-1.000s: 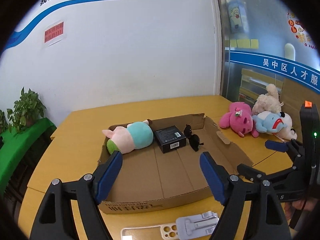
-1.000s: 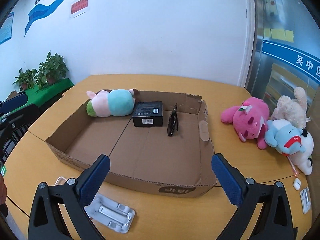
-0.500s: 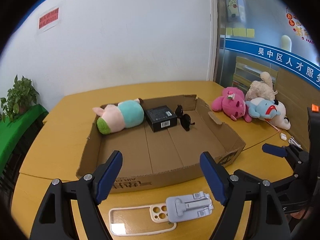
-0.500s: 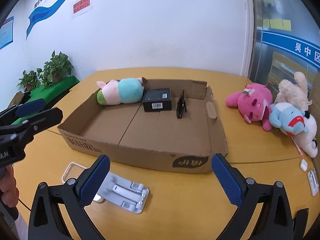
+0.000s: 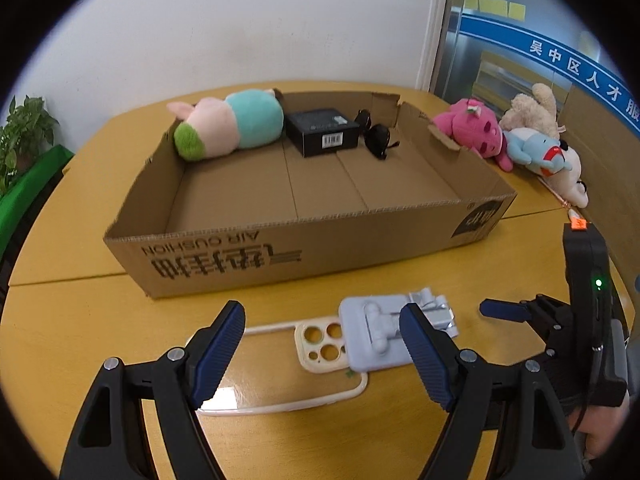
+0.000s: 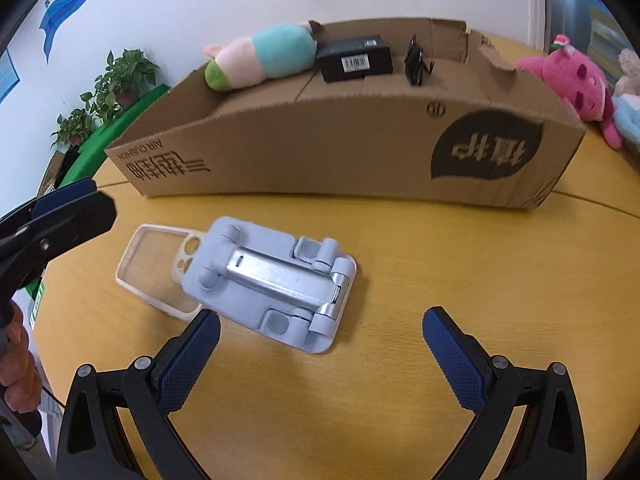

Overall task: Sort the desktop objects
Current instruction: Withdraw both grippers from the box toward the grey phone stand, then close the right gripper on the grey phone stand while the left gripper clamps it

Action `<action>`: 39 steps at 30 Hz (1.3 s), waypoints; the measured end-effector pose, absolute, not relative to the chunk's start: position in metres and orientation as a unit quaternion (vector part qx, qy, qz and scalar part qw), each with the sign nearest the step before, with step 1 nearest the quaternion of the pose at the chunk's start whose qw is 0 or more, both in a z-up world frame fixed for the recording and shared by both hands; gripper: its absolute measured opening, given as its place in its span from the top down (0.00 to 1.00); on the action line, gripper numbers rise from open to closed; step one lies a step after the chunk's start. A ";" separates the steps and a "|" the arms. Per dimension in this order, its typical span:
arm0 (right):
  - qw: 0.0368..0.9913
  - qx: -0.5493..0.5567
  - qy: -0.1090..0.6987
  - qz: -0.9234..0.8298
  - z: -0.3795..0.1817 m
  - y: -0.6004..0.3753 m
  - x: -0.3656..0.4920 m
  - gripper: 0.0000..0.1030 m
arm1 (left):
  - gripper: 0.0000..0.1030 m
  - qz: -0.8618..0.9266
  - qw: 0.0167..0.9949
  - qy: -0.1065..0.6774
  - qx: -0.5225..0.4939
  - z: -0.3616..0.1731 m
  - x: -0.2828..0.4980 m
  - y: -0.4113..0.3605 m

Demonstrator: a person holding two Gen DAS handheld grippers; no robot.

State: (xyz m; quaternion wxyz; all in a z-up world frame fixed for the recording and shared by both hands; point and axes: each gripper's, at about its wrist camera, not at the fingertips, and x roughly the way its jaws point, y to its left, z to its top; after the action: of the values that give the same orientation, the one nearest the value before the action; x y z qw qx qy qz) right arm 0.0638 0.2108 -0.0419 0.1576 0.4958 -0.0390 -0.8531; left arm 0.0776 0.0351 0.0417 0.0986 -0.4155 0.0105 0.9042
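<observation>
Item: folded phone stand (image 6: 272, 280), pale blue-grey, laid flat on the yellow table (image 6: 440, 260) just in front of the cardboard box (image 6: 320, 148), its far end overlapping a clear phone case (image 6: 152, 264).

Left gripper (image 5: 320, 344) – jaws spread wide, nothing held, poised over stand and case. Right gripper (image 6: 320, 344) – jaws equally wide, empty, the stand just ahead of them.

Handling advice: the stand is best clamped across its short sides and lifted clear of the case before being carried to the box.

View notes: the hinge is resolved only by the right wrist; the box floor is surveyed fully only by the left – plush pig (image 5: 228, 124), black carton (image 5: 324, 132), sunglasses (image 5: 376, 138).
</observation>
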 end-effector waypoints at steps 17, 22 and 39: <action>0.165 0.486 -0.021 -0.858 -0.052 0.225 0.057 0.60 | 0.23 0.882 0.139 0.015 -0.451 0.018 0.068 0.060; 0.164 0.487 -0.055 -0.856 -0.052 0.242 0.054 0.48 | 0.23 0.875 0.150 0.006 -0.461 0.014 0.057 0.068; 0.170 0.467 -0.057 -0.866 -0.053 0.248 0.040 0.62 | 0.24 0.851 0.167 -0.051 -0.494 0.003 0.042 0.066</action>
State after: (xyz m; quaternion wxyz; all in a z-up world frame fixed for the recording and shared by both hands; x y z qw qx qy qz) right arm 0.0403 0.2477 -0.0534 0.1700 0.4674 -0.0574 -0.8656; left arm 0.0420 0.0664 0.0034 0.1669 -0.4945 -0.0512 0.8515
